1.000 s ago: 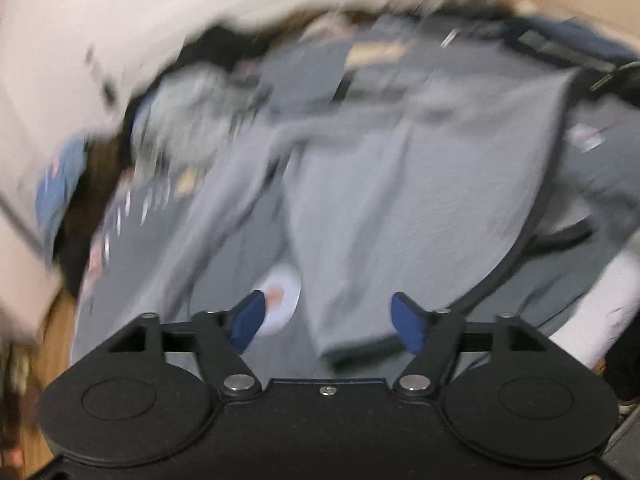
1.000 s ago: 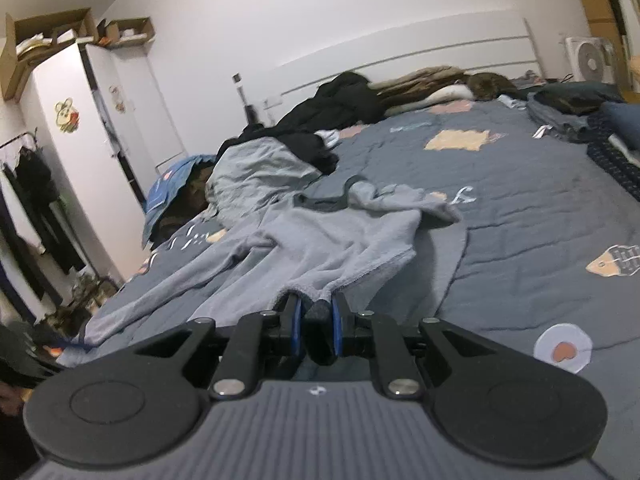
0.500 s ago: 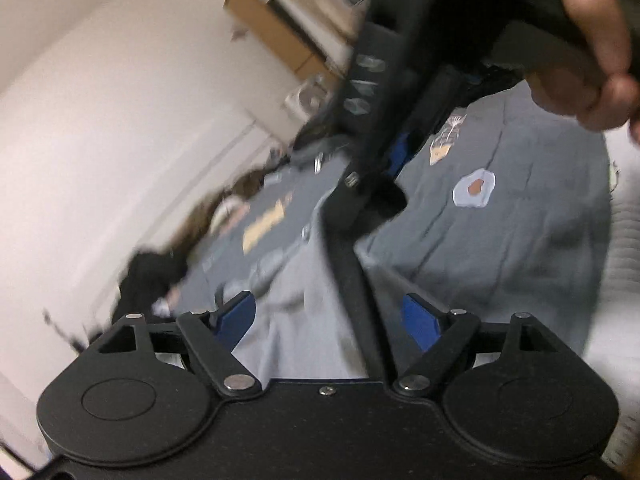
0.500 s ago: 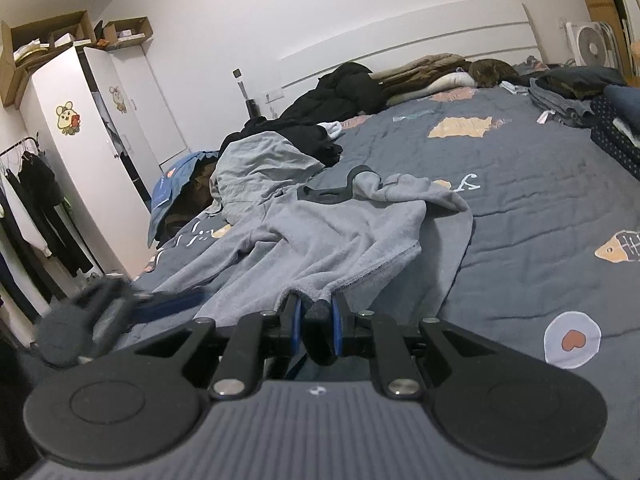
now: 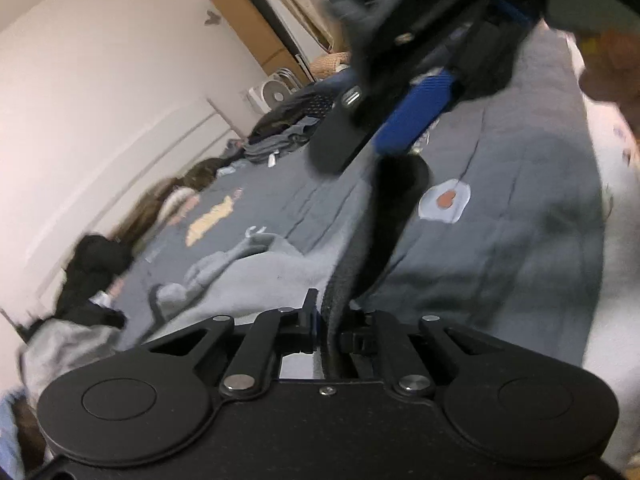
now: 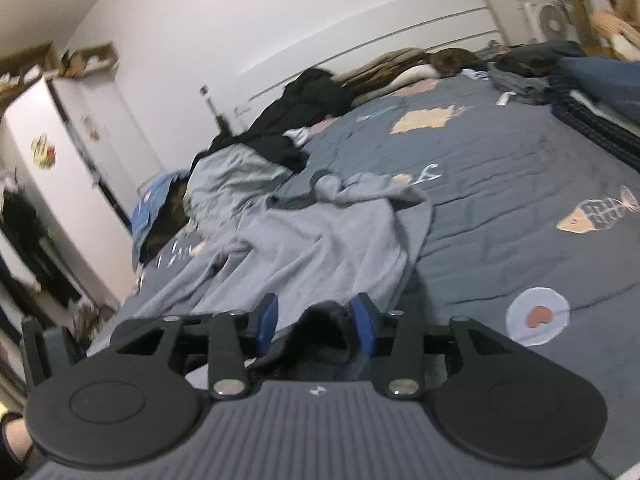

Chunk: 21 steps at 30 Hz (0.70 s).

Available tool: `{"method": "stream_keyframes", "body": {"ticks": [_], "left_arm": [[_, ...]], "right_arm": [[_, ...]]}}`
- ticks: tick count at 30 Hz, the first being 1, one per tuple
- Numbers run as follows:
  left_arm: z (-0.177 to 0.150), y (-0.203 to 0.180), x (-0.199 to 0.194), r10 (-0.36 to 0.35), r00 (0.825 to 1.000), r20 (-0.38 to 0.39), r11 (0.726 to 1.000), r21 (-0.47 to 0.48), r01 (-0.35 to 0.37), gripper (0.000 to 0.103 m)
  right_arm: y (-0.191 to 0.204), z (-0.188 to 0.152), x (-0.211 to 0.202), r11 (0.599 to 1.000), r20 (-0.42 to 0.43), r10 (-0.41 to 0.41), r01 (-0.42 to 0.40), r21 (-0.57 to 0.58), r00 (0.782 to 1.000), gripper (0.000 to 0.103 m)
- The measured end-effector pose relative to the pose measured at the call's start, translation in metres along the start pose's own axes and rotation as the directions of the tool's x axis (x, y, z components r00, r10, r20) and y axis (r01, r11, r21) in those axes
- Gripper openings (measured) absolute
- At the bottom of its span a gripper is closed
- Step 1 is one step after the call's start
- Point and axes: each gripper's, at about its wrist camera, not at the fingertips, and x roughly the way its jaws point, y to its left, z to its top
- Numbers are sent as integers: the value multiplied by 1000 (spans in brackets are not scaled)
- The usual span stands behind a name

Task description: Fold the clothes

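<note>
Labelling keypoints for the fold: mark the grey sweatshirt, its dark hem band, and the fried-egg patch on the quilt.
grey sweatshirt [image 6: 320, 248], right wrist view, middle of the body panel.
dark hem band [image 5: 340, 292], left wrist view, strip just ahead of the fingers.
fried-egg patch [image 6: 538, 315], right wrist view, orange centre.

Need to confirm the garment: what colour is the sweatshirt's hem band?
Black, on a light grey sweatshirt; the hem band shows best in the left wrist view.

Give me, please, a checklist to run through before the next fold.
1. Left hand-held gripper shut on the hem: ok.
2. Right hand-held gripper free of the hem: cannot tell; its jaws have just been opening, and the hem lies between them.
3. Sweatshirt flat: not ok, rumpled.
4. Quilt bare to the sweatshirt's right: ok.
</note>
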Motion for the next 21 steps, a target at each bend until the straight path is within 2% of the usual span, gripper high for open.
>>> {"method": "stream_keyframes", "body": {"ticks": [2, 4, 7, 8, 10, 13, 14, 16, 17, 18, 21], "left_arm": [[2, 11, 0, -35, 999, -5, 997, -67, 35, 7], [-1, 36, -1, -66, 998, -10, 978, -198, 63, 7], [-5, 72, -2, -114, 993, -11, 916, -388, 101, 7], [-7, 86, -2, -124, 992, -8, 884, -454, 107, 7], [-19, 122, -4, -101, 995, -6, 788, -610, 77, 7], [-45, 173, -6, 19, 996, -87, 618, -782, -80, 7], [-55, 186, -7, 62, 989, -135, 574, -806, -146, 7], [-76, 208, -9, 107, 973, -204, 496, -837, -230, 7], [-83, 215, -10, 108, 971, -215, 467, -851, -240, 7], [-87, 219, -11, 106, 970, -218, 451, -859, -242, 7], [-89, 220, -15, 97, 974, -206, 456, -860, -227, 7]], "right_arm": [[-14, 4, -8, 998, 36, -17, 15, 55, 999, 51], [-27, 7, -15, 994, 68, -43, 36, 105, 997, 55], [-37, 8, -15, 990, 74, -102, 94, 109, 992, 58], [-39, 6, -11, 988, 62, -113, 106, 109, 992, 58], [-39, 0, -2, 987, 25, -133, 130, 95, 991, 59], [-32, -9, 19, 989, -47, -140, 142, 45, 989, 61], [-28, -13, 28, 990, -74, -132, 134, 30, 989, 61], [-21, -21, 44, 993, -129, -119, 121, 8, 984, 62], [-17, -25, 52, 993, -156, -113, 114, -2, 981, 62], [-13, -30, 59, 994, -180, -107, 108, -8, 978, 62], [-2, -42, 78, 996, -251, -90, 86, -26, 964, 63]]}}
